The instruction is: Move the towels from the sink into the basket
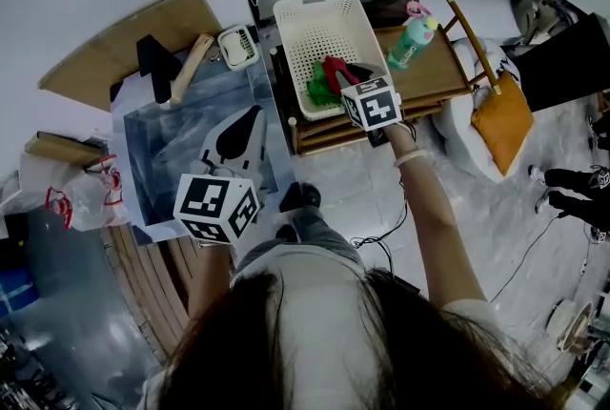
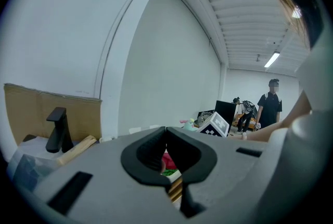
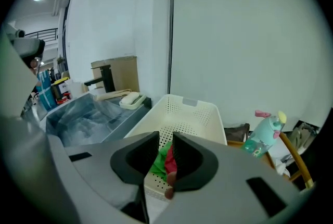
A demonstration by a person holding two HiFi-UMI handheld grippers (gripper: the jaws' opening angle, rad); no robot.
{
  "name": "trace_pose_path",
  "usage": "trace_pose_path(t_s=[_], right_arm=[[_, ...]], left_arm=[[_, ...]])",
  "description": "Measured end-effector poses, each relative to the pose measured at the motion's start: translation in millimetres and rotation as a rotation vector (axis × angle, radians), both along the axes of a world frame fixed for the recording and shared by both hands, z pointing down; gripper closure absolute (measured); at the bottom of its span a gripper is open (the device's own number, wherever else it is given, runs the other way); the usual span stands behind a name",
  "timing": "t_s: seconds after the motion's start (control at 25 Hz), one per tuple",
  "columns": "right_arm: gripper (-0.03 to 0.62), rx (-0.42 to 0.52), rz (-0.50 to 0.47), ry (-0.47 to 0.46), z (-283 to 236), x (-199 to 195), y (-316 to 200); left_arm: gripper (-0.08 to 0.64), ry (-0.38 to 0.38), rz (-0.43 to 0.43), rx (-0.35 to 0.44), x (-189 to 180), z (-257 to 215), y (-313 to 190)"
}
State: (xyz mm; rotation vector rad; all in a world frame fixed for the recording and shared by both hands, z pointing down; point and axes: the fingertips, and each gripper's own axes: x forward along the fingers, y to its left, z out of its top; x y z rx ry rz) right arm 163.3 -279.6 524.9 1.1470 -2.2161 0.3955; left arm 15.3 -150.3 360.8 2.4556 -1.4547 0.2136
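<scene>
**Spotter:** Head view first. Where are you?

**Me:** My right tongs [image 1: 351, 72] hang over the near end of the basket [image 1: 286, 17], with the green towel [image 1: 319, 86] and the red towel [image 1: 334, 70] heaped just under their tips. My left tongs [image 1: 254, 112] are over the sink [image 1: 181, 151], so that hand is the nearer one for any next pick. I can't spot a towel on the sink's crumpled lining.

**Spotter:** Left gripper view?

**Me:** The left tongs [image 2: 165, 129] are pressed together at the tips with nothing in them. They point across towards the basket, and a scrap of red towel [image 2: 167, 160] shows past them.

**Spotter:** And the right?

**Me:** The right tongs [image 3: 165, 137] are slightly apart, pinching nothing. The green towel [image 3: 158, 163] and the red towel [image 3: 170, 163] lie beyond the gap, down inside the basket [image 3: 190, 108]. The far half of the basket is bare and there's free air above it. The sink [image 3: 78, 116] sits to the left with its wall against the basket's rim, and I'd say that is the edge to clear. The bottle [image 3: 263, 137] on the counter [image 1: 438, 65] stands well apart.
</scene>
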Motion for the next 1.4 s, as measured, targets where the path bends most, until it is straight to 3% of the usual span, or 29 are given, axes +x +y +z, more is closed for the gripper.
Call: trace_pose_path(t_s=[0.56, 1.4], right_arm=[[0.534, 0.148, 0.09, -0.142, -77, -10, 66], [0.563, 0.344, 0.131, -0.233, -164, -33, 178]], left_arm=[[0.552, -0.008, 0.038, 0.068, -6, -23, 29], [0.552, 0.001, 0.061, 0.165, -26, -55, 105]])
